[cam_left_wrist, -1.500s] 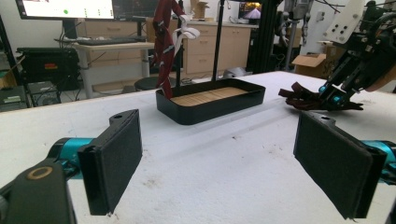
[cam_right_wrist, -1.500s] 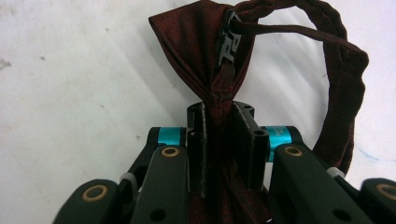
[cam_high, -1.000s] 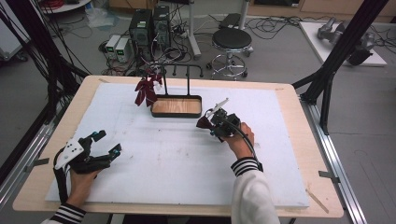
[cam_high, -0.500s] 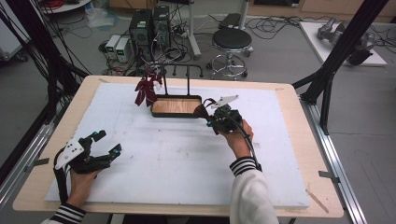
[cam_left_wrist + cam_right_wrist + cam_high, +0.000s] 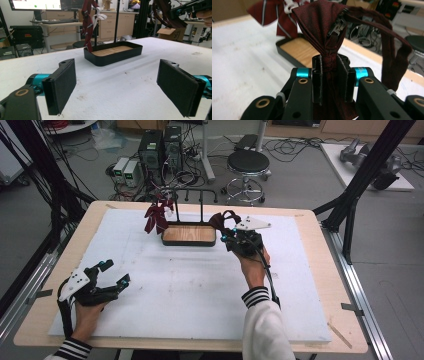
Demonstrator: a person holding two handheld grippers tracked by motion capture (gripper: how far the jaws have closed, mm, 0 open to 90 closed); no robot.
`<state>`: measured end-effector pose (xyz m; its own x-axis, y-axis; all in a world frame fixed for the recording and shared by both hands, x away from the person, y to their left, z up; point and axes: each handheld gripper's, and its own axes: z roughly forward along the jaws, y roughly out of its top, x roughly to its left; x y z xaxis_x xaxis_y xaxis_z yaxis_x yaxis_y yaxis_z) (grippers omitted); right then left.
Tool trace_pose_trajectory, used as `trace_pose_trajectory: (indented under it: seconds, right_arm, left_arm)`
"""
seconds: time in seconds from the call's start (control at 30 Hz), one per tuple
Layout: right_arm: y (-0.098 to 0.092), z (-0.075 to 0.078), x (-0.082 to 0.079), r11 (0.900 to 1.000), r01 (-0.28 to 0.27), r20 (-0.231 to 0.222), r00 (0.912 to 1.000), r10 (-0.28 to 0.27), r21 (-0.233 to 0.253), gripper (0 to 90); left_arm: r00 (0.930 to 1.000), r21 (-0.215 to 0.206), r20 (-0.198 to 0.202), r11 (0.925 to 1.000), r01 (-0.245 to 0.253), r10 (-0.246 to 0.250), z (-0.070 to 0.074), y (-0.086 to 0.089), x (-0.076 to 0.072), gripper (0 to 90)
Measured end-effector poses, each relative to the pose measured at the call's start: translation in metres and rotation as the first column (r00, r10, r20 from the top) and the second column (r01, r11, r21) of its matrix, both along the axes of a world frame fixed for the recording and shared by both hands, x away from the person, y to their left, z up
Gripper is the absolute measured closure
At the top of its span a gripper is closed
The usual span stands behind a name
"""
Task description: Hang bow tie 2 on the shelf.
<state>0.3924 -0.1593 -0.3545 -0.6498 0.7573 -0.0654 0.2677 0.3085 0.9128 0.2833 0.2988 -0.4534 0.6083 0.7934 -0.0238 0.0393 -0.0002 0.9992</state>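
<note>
Carrying a dark red bow tie toward the stand

Hanging looks to be the job in hand: the right tool is clenched on a dark red bow tie, gripped at the pinched middle, its strap looping off to one side with the clasp showing near the knot. From the high view the tie sits in the air just beside the right end of the black tray, close to the upright rack rising from it, not yet hooked on anything as far as I can tell.

Already on the rack: a striped red bow tie hanging at the left end, white clip at its top. So one piece appears placed, and this one is partway there.

Left tool rests low near the front left of the white surface, well apart from the tray, released, pads wide with nothing between them.

Left to do, by my reading: lift the strap over a free peg at the right of the rack, let go, and pull clear. Wooden floor of the tray is bare
</note>
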Motion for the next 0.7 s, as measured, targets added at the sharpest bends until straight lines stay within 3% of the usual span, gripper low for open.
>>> trace_pose_trajectory:
  seconds: [0.1, 0.7]
  right_arm:
    - [0.000, 0.003, -0.002, 1.000, 0.006, 0.035, 0.9994, -0.006, 0.014, 76.2]
    - [0.009, 0.016, 0.009, 0.998, 0.022, 0.072, 0.9970, -0.027, 0.066, 76.4]
  left_arm:
    - [1.0000, 0.001, -0.002, 1.0000, 0.001, -0.001, 0.000, 0.000, 0.000, 16.2]
    - [1.0000, 0.001, 0.000, 1.0000, 0.000, 0.000, 0.000, 0.000, 0.000, 16.3]
